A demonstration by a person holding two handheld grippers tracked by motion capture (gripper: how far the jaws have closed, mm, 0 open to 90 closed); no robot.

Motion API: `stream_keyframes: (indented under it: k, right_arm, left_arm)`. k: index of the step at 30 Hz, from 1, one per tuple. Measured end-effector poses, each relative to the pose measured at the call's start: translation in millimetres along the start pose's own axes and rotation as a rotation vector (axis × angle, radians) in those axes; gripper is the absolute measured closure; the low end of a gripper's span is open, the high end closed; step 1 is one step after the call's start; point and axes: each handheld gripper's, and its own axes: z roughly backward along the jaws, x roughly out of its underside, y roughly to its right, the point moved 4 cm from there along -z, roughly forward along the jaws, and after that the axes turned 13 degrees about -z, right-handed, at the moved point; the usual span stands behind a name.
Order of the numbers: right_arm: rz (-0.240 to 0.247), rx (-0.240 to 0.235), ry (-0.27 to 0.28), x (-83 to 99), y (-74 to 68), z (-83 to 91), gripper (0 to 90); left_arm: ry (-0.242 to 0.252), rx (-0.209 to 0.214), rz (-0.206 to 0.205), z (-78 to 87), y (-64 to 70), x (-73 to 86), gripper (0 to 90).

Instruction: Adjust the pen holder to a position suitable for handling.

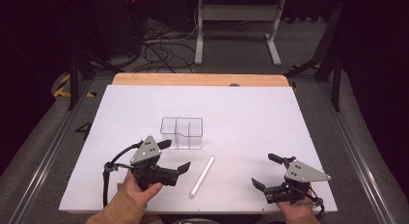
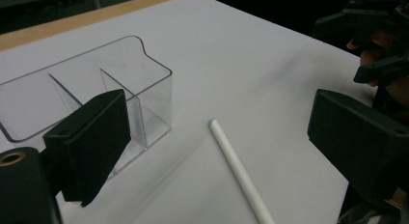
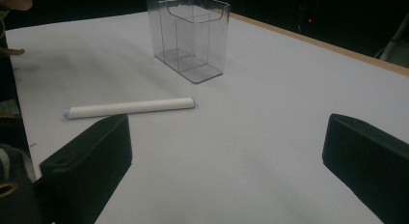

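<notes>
A white marker (image 1: 202, 176) lies flat on the white table sheet, angled toward the near edge; it also shows in the left gripper view (image 2: 241, 173) and the right gripper view (image 3: 129, 107). Behind it stands a clear plastic divided box (image 1: 182, 133) (image 2: 91, 89) (image 3: 190, 35), upright with nothing inside. My left gripper (image 1: 174, 156) hovers open just left of the marker, its jaws wide apart. My right gripper (image 1: 268, 171) rests open near the front right, well clear of the marker. In the left gripper view the right gripper (image 2: 376, 45) appears far off.
The white sheet (image 1: 251, 113) covers a wooden table whose far edge (image 1: 200, 79) shows bare. Beyond it stand a white desk frame (image 1: 236, 26) and tangled cables (image 1: 159, 48) on the floor. Metal rails (image 1: 359, 156) run along both sides.
</notes>
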Motion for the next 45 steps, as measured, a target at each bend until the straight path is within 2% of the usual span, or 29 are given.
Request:
stream_keyframes:
  k: [7,10,14,17,18,21,23,28,33,41,45]
  right_arm:
    - [-0.001,0.000,-0.001,0.2,0.1,0.4,4.0]
    - [-0.002,-0.002,0.000,0.2,-0.3,0.8,4.0]
    - [-0.003,-0.002,0.002,0.2,0.0,1.0,4.0]
    - [-0.003,-0.003,0.002,0.2,0.0,1.0,4.0]
    - [-0.003,-0.003,0.002,0.2,0.0,1.1,4.0]
    - [-0.003,-0.004,0.004,0.2,0.0,1.4,4.0]
    - [-0.001,-0.004,0.005,0.1,0.1,1.6,4.1]
    - [-0.001,-0.006,0.004,0.1,-0.1,2.1,4.0]
    - [0.000,-0.006,0.006,-0.1,-0.3,2.4,4.1]
    - [0.008,-0.006,0.007,-2.5,0.6,0.3,4.0]
    - [0.010,-0.006,0.016,-5.4,2.7,-0.1,4.0]
  left_arm:
    - [-0.034,0.017,-0.009,-2.6,5.6,-8.7,15.1]
    - [-0.065,0.034,0.010,-5.9,7.6,-12.5,16.5]
    - [-0.117,0.063,0.038,-13.9,9.5,-15.1,17.0]
    - [-0.157,0.067,0.042,-20.8,9.8,-15.6,18.3]
    - [-0.166,0.080,0.066,-23.4,11.7,-16.0,18.4]
    - [-0.200,0.096,0.074,-30.3,12.8,-17.0,19.0]
    - [-0.235,0.096,0.076,-34.4,13.4,-17.3,20.0]
    - [-0.332,0.088,0.044,-45.2,16.5,-16.1,21.6]
    - [-0.380,0.097,0.042,-55.0,18.8,-14.3,21.6]
    - [-0.466,0.101,0.060,-68.4,21.4,-8.2,24.7]
    - [-0.500,0.130,0.086,-74.4,23.9,-4.7,25.2]
